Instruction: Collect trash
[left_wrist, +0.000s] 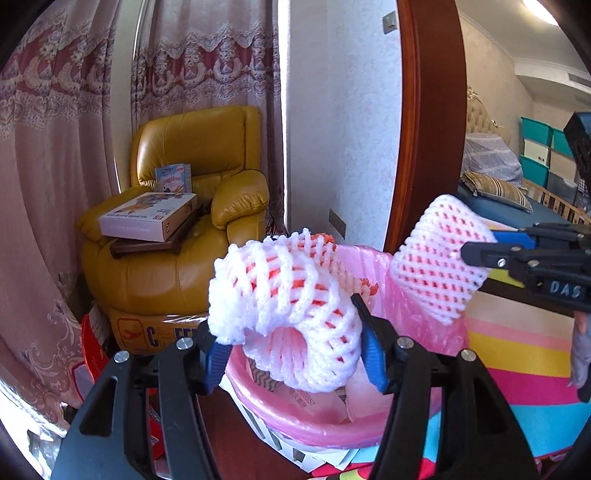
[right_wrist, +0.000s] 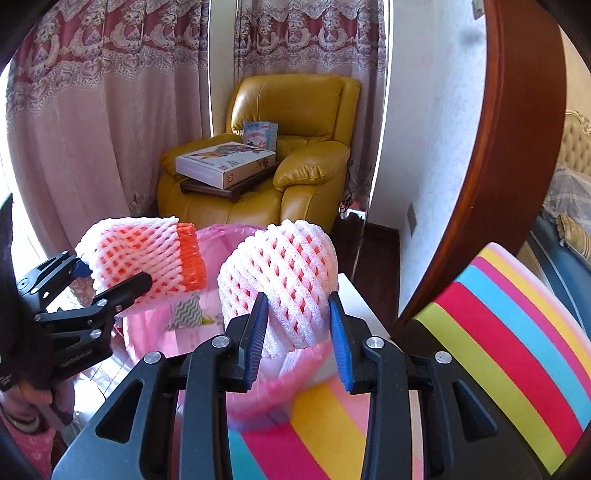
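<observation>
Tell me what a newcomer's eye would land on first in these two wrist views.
Two white foam fruit nets over a pink-lined trash bin at the bottom middle: the left gripper holds one net above the bin, and the right gripper holds the other net beside it. Behind them a mustard-yellow leather armchair stands against lace-trimmed pink curtains, with a flat white box across its seat. A rainbow-striped mat fills the lower right.

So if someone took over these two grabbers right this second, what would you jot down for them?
Left gripper: foam net sleeve with the orange inner layer between its jaws, over the pink-lined bin.
Right gripper: a second white foam net between its jaws, at the bin's rim.
Done: both nets brought to the bin, which already holds paper scraps.
Left: let both drop in.
</observation>
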